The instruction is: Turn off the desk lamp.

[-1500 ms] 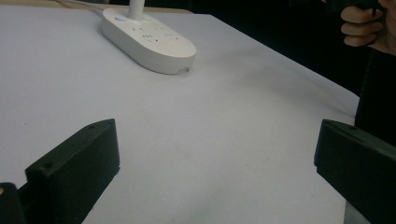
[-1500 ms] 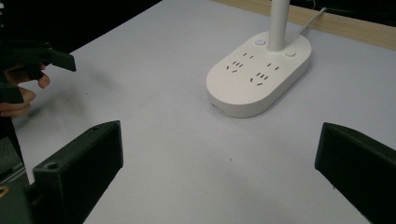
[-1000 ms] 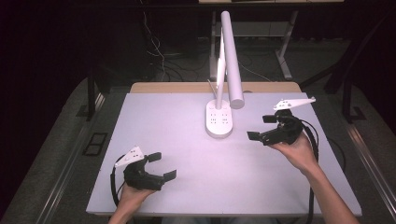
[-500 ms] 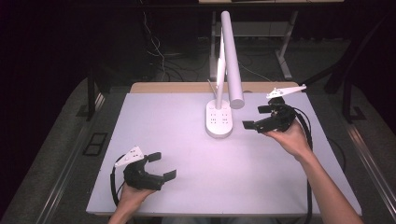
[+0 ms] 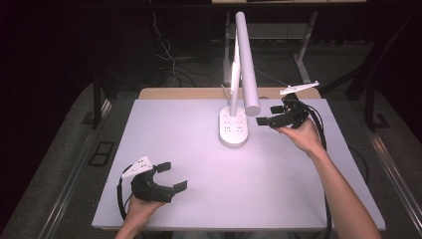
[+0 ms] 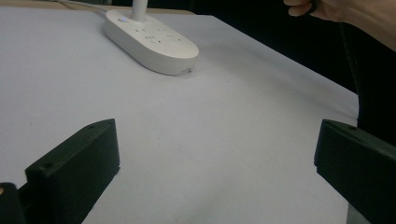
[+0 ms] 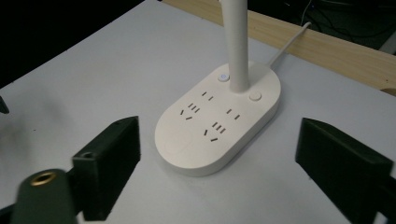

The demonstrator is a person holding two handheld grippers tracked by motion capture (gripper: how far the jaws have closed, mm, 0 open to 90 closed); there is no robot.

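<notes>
A white desk lamp stands at the back middle of the table, its oval base (image 5: 233,130) carrying power sockets and two buttons, its post (image 7: 236,42) rising from the base and its long head (image 5: 247,59) tilting toward me. My right gripper (image 5: 270,116) hovers open just right of the base, jaws pointing left at it; in the right gripper view the base (image 7: 219,122) lies between the jaws, farther off. My left gripper (image 5: 172,176) rests open near the front left edge. In the left gripper view the base (image 6: 150,41) sits far ahead.
The pale tabletop (image 5: 189,149) has a wooden strip (image 5: 199,93) along its back edge. The lamp's cable (image 7: 288,45) runs off over that strip. Dark floor, cables and metal frame legs (image 5: 300,55) lie beyond the table.
My right gripper has travelled left and toward the back, ending close beside the lamp base. The left gripper has stayed where it was.
</notes>
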